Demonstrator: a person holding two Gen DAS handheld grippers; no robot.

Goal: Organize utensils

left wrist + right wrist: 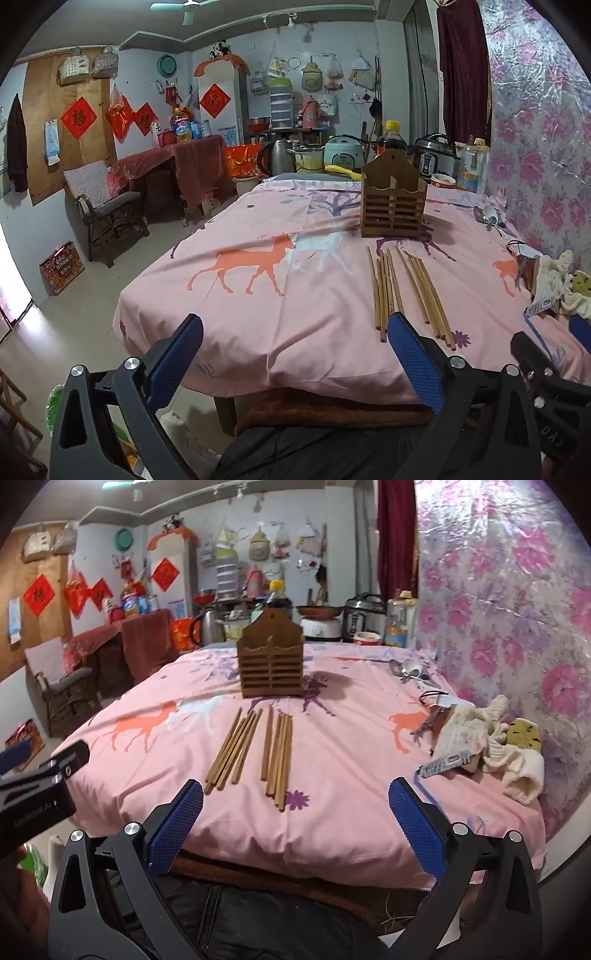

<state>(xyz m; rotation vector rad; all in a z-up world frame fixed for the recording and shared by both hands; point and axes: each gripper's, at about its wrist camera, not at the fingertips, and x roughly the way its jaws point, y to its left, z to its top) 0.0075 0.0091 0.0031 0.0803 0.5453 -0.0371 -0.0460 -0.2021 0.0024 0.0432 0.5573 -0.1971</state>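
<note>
We've got both grippers, left gripper and right gripper, spread wide with nothing in them. The brown wooden chopsticks lie on the pink deer-print cloth, near the slatted wooden utensil holder standing behind them.

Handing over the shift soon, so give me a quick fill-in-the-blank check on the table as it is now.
1. The chopsticks lie ____ the wooden holder, not in it.
2. Both the left gripper and the right gripper are ____.
3. The spoons lie near the ____ wall.
4. The tablecloth is mostly ____.

Missing words: in front of; open; floral; pink
</note>
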